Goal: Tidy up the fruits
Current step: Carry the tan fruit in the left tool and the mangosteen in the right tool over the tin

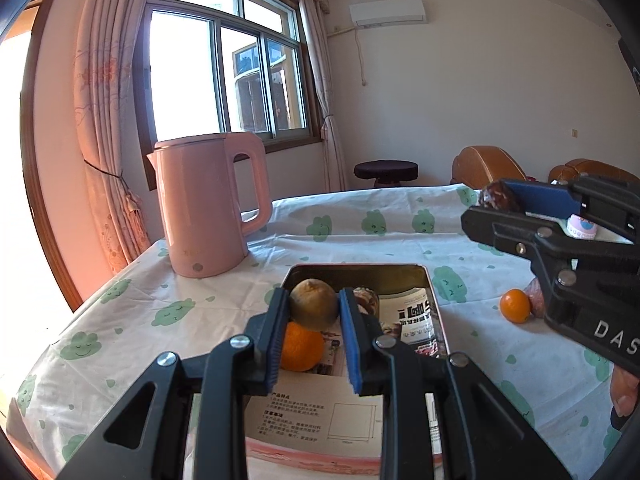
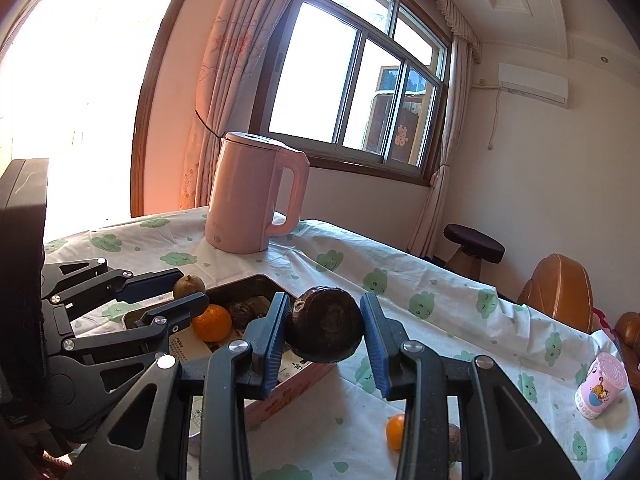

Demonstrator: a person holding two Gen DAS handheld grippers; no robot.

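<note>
My left gripper [image 1: 314,312] is shut on a brown kiwi [image 1: 313,304] and holds it above a metal tin [image 1: 430,280]. In the tin lie an orange [image 1: 301,346] and a dark fruit [image 1: 366,300]. My right gripper [image 2: 324,330] is shut on a dark brown round fruit [image 2: 325,324] and holds it above the tin's right edge [image 2: 256,280]. The right gripper also shows in the left wrist view [image 1: 486,202], up at the right. Another orange [image 1: 515,305] lies on the tablecloth right of the tin, next to a reddish fruit [image 1: 536,302].
A pink kettle [image 1: 208,204] stands on the table behind the tin. A pink cup [image 2: 598,386] stands at the table's right side. The tin rests in a pink box with printed paper [image 1: 312,416]. A stool [image 1: 386,172] and brown armchairs [image 1: 486,166] stand beyond the table.
</note>
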